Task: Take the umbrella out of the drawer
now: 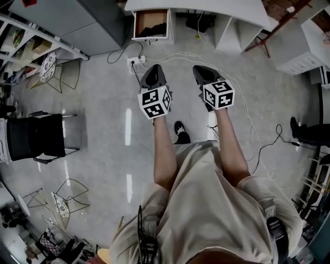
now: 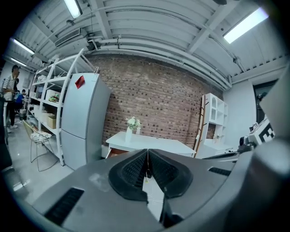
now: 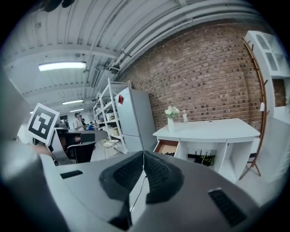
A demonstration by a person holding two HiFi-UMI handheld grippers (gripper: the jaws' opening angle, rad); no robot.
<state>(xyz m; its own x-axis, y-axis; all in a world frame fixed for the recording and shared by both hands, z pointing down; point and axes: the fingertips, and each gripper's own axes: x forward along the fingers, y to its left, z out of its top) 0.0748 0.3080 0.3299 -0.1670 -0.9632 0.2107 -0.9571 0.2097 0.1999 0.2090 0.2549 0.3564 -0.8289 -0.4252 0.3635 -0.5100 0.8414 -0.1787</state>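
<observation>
Seemingly crosswise, umbrella (image 1: 152, 32) in open drawer (image 1: 149, 18)

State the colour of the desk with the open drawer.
White desk, best in the right gripper view.

Brick wall (image 3: 213, 72), white desk (image 3: 213, 128), grey fridge (image 2: 84, 118), glossy grey floor (image 1: 103, 129), ceiling strip lights (image 3: 61, 66)

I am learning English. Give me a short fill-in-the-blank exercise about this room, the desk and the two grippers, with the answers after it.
1. The drawer of the desk stands ___.
2. The jaws of the left gripper and of the right gripper are ___.
3. The vase on the desk holds ___ flowers.
4. The wall behind the desk is built of ___.

Missing words: open; shut; white; brick.
</observation>
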